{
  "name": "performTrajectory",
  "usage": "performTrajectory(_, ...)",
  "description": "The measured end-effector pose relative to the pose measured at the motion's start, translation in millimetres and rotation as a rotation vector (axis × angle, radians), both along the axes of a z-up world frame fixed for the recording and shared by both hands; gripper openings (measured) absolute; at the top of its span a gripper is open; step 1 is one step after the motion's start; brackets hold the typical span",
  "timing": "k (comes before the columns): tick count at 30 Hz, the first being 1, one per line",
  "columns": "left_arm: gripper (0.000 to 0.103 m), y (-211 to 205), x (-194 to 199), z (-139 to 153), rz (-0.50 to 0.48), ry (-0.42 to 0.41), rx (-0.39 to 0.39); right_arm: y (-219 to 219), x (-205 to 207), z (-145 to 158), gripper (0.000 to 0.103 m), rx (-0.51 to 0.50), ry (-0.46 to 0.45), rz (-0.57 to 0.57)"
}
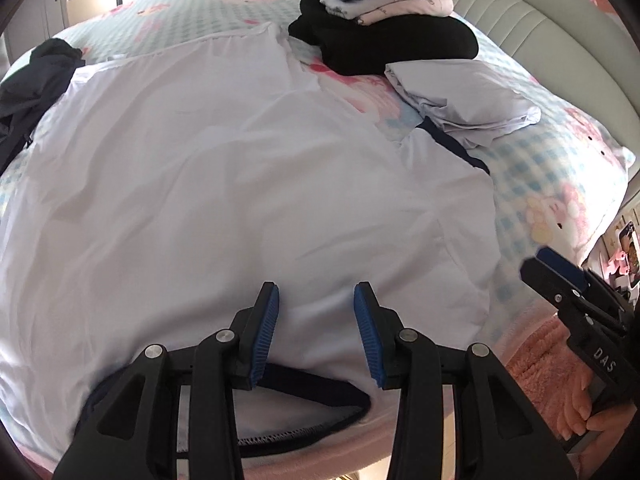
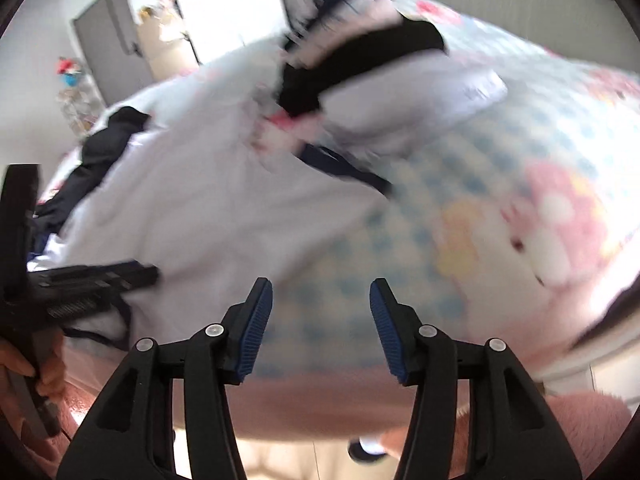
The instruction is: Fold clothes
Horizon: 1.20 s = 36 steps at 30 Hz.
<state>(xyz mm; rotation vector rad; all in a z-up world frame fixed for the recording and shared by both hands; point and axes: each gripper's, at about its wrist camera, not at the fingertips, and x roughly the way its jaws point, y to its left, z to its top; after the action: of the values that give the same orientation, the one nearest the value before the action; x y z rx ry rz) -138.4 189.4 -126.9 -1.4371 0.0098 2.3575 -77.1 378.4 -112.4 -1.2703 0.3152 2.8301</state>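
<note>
Left wrist view: left gripper (image 1: 316, 300) spread wide, empty, poised over the near hem of the white shirt (image 1: 224, 168), its navy collar (image 1: 312, 386) just below the fingers. Shirt lies flat on the checked bedspread (image 1: 560, 160). Folded pile (image 1: 392, 4) far ahead, to the right.

Right wrist view, blurred: right gripper (image 2: 320, 300) wide, empty, above bare bedspread; shirt lies ahead-left.

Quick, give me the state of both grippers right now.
Left gripper: jaws open, over the white shirt near its collar, holding nothing.
Right gripper: jaws open, empty, above the checked bedspread.
</note>
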Motion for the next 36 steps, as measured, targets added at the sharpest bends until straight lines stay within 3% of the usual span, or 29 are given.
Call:
performTrajectory(3,0.041,0.3,4.7,4.0,0.001,0.007,-0.009,-18.4,-15.5,-6.4,0.053,0.031,-0.035,0.046)
performTrajectory(8,0.046,-5.0,7.6,-18.7,0.021,-0.086,-0.054,-25.9,-31.6,-35.1,0.054,0.124,-0.170,0.016)
performTrajectory(11,0.046,-7.0,14.6,-27.1,0.010,-0.110,-0.050,-18.0,-21.6,-40.4,0.054,0.105,-0.202,-0.013)
performTrajectory(16,0.048,-4.2,25.8,-24.3,-0.050,-0.116,-0.072,-19.1,7.6,-36.8,0.054,0.164,-0.225,-0.084)
performTrajectory(23,0.049,-24.0,23.7,-3.9,-0.004,-0.044,0.034,-26.4,-1.4,11.3,0.056,0.107,-0.073,-0.095)
performTrajectory(27,0.049,-34.6,17.8,-20.6,0.037,-0.117,0.078,-42.4,-23.4,4.4,0.055,0.071,-0.131,-0.049)
performTrajectory(31,0.052,-46.9,31.5,-35.4,0.054,-0.187,0.123,-66.5,-19.3,-23.5,0.056,0.122,-0.241,0.008)
performTrajectory(32,0.052,-51.9,36.5,-35.4,0.051,-0.190,0.139,-70.0,-15.9,-32.0,0.056,0.141,-0.279,0.017)
performTrajectory(34,0.052,-62.7,47.8,-31.3,0.035,-0.175,0.165,-67.2,-0.4,-35.3,0.056,0.134,-0.271,0.008)
performTrajectory(36,0.052,-76.2,57.2,-20.7,0.027,-0.113,0.175,-62.9,10.4,-30.8,0.056,0.117,-0.276,-0.009)
